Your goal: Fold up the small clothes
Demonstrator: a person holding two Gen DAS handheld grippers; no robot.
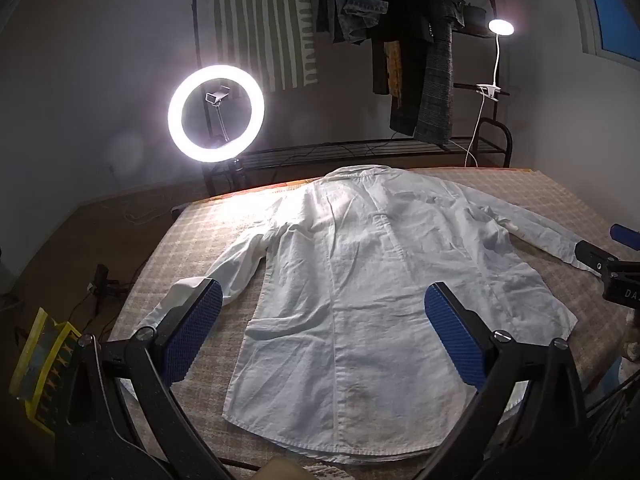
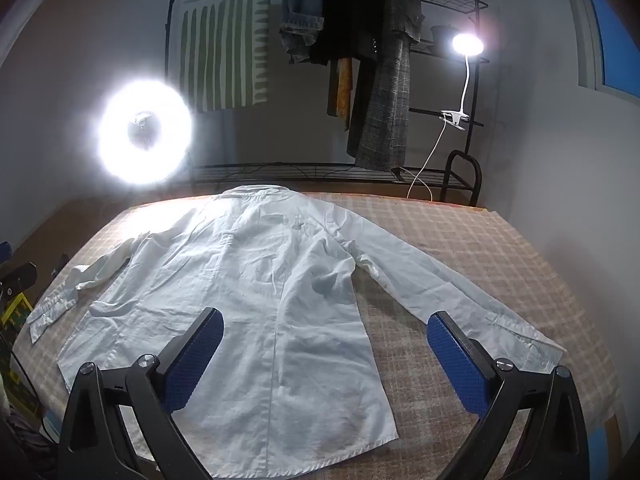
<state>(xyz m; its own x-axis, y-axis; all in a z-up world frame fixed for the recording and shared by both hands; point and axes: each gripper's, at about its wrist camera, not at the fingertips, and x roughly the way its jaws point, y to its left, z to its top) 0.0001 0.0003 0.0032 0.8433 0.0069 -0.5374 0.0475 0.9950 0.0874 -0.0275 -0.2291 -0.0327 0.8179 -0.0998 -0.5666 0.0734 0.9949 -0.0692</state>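
A white long-sleeved shirt (image 1: 360, 280) lies flat, back side up, on a checked tablecloth (image 1: 192, 240), collar at the far edge and hem toward me. Both sleeves are spread out to the sides. My left gripper (image 1: 324, 308) hovers open above the lower part of the shirt, its blue pads (image 1: 196, 332) wide apart with nothing between them. In the right wrist view the same shirt (image 2: 248, 300) fills the left and middle, and my right gripper (image 2: 324, 336) stands open over its right hem edge and the cloth (image 2: 500, 248). The right gripper's tip (image 1: 624, 236) shows at the right edge of the left wrist view.
A glowing ring light (image 1: 216, 116) stands past the table's far left corner. A black rack with hanging clothes (image 1: 420, 52) and a clip lamp (image 1: 500, 28) stands behind the table. A yellow patterned box (image 1: 44, 364) sits on the floor at the left, near cables.
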